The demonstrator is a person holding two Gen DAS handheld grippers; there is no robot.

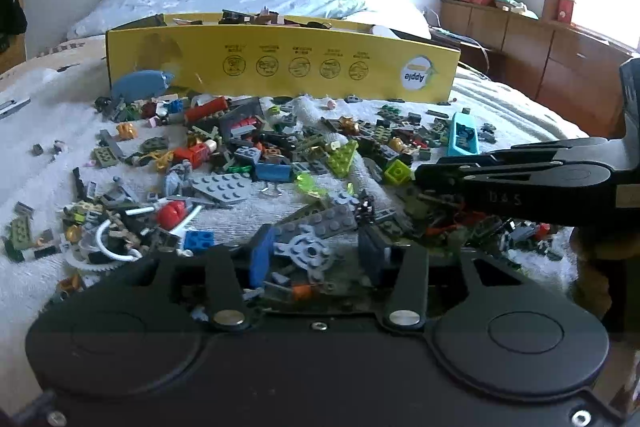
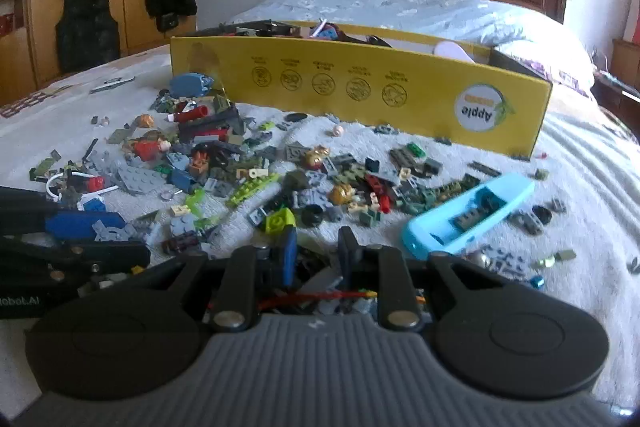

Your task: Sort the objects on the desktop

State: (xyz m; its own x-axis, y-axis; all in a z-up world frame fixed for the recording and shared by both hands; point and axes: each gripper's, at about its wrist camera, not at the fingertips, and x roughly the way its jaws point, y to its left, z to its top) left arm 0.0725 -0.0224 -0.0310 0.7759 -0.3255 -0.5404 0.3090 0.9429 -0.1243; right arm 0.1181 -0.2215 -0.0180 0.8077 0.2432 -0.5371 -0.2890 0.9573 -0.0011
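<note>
1. The left gripper (image 1: pixel 316 259) is hovering low over the near edge of the brick pile (image 1: pixel 280 163), its blue-padded fingers (image 1: pixel 260 259) standing well apart, with a grey round plate (image 1: pixel 310 251) and other loose bits lying between them; whether they are pinching anything, I cannot tell
2. The right gripper (image 2: pixel 316 255) is sitting low over the same pile (image 2: pixel 280 179), its fingers (image 2: pixel 289 255) parted by a moderate gap; small pieces and a red strand (image 2: pixel 320 295) are lying in the gap, and no grasp is showing
3. In the left wrist view the right gripper (image 1: pixel 424 173) is reaching in from the right side, its tip just beside a lime green brick (image 1: pixel 398 171)
4. The bricks are lying scattered across a white towel (image 1: pixel 256 203) on the bed (image 2: pixel 400 7), in front of a yellow cardboard box (image 1: pixel 280 67)
5. The box (image 2: pixel 360 87) is standing behind the pile and already holding some pieces
6. A light blue tray (image 2: pixel 468 219) is lying to the right of the pile, carrying a few dark bricks
</note>
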